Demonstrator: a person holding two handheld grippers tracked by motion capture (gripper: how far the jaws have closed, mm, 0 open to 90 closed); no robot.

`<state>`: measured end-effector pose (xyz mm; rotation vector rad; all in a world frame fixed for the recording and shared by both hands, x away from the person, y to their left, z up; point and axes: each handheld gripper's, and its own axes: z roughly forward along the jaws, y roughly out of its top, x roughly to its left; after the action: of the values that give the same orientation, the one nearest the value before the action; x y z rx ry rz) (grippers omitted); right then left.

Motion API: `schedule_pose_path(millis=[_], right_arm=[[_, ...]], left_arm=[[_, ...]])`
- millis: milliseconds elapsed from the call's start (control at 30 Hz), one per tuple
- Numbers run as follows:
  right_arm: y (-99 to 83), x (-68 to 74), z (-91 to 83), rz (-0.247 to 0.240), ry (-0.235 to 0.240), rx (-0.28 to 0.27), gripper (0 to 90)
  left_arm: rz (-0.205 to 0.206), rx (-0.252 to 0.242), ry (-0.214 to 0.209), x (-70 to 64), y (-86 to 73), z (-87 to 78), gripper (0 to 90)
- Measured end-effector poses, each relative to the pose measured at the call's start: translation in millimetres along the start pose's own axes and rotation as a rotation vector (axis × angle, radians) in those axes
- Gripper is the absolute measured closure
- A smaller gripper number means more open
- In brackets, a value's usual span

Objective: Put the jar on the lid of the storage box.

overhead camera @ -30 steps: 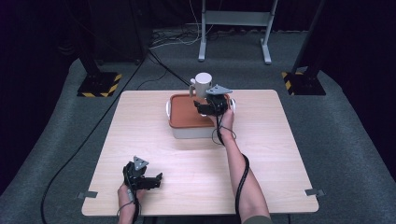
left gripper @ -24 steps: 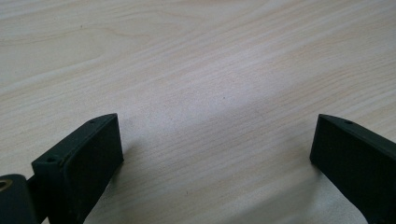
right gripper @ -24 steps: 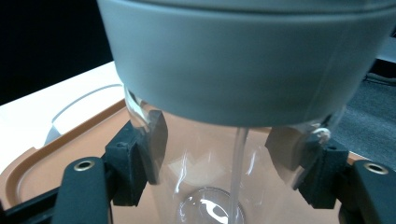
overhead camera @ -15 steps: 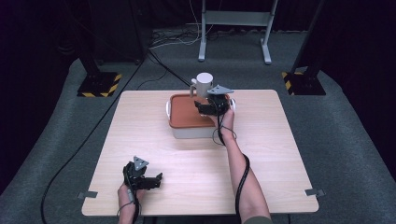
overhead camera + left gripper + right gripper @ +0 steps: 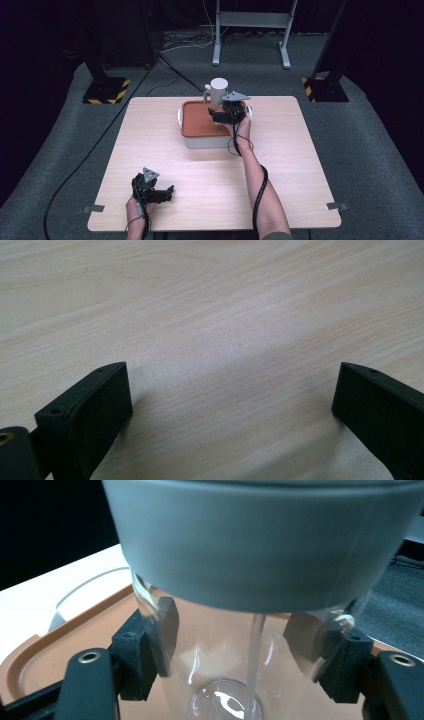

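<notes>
Right gripper (image 5: 218, 113) clamped on a clear cup with a grey lid (image 5: 260, 540), fingers (image 5: 150, 645) pressed to its sides, held above the orange-lidded container (image 5: 200, 125) at the counter's (image 5: 300, 165) far middle. Left gripper (image 5: 162, 192) resting near the front edge, fingers (image 5: 90, 410) spread wide, holding nothing.

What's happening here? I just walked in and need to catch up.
A person's right gripper is clamped on a clear cup with a grey lid, above the brown-lidded white container on the light wooden table. The left gripper rests open on the table near its front edge, holding nothing.
</notes>
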<state>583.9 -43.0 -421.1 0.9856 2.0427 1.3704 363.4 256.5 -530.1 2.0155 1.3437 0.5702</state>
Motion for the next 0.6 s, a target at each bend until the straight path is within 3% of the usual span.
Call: schedule_pose_path(millis=[600], right_arm=[[0.9,-0.4,-1.2,0.002,0.01,0.011,27.2]], left_arm=[[-0.001,0.0,-0.001,0.1,0.0,0.1,2.1]])
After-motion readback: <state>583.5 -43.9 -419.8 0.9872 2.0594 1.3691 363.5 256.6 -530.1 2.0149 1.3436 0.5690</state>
